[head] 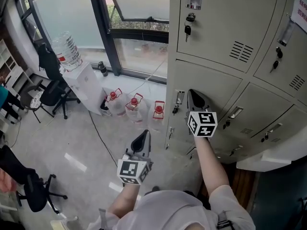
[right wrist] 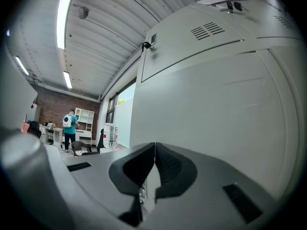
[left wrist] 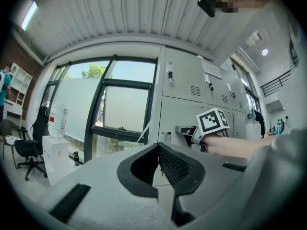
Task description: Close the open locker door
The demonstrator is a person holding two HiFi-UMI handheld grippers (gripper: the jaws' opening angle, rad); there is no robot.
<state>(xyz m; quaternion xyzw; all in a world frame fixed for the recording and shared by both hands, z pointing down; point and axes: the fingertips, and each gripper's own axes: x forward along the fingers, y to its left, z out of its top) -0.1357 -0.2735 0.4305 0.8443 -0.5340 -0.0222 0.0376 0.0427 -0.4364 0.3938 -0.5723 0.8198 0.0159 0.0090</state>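
The locker door point(head: 211, 83), a grey painted steel panel in the middle row at centre right of the head view, looks almost flush with its neighbours; whether it has latched I cannot tell. It is likely light and stiff, swinging freely on hinges, with a smooth face that pads could skid across, so a flat push close to the latch handle point(head: 178, 99) at its left edge should serve better than any pinch. The right gripper point(head: 194, 96), jaws pressed together and empty, points at that face just beside the latch, seemingly touching it. The left gripper point(head: 145, 135) hangs at lower centre, jaws likewise together with nothing between them. Water bottles point(head: 135, 104) stand on the floor left of the lockers
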